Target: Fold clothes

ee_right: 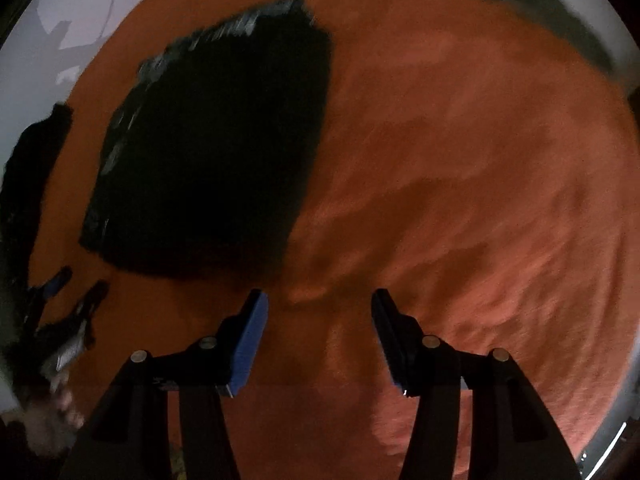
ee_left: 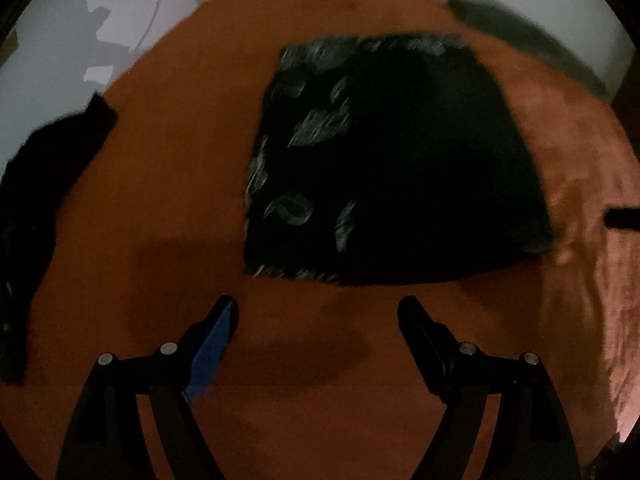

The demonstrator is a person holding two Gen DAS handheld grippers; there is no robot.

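A black garment with a pale leaf print (ee_left: 384, 160) lies folded into a rough square on the orange cloth-covered surface (ee_left: 168, 184). My left gripper (ee_left: 318, 308) hovers open just short of its near edge, nothing between the fingers. In the right wrist view the same folded garment (ee_right: 212, 152) sits up and to the left. My right gripper (ee_right: 320, 304) is open over bare orange cloth (ee_right: 480, 184), to the right of the garment and holding nothing. The left gripper (ee_right: 76, 284) shows small and blurred at the lower left of that view.
Another dark garment (ee_left: 44, 184) lies heaped at the left edge of the surface, also seen as a dark heap (ee_right: 32, 176) in the right wrist view. A white wall (ee_left: 80, 20) with shadows rises behind. A dark object (ee_left: 524, 28) lies at the far right edge.
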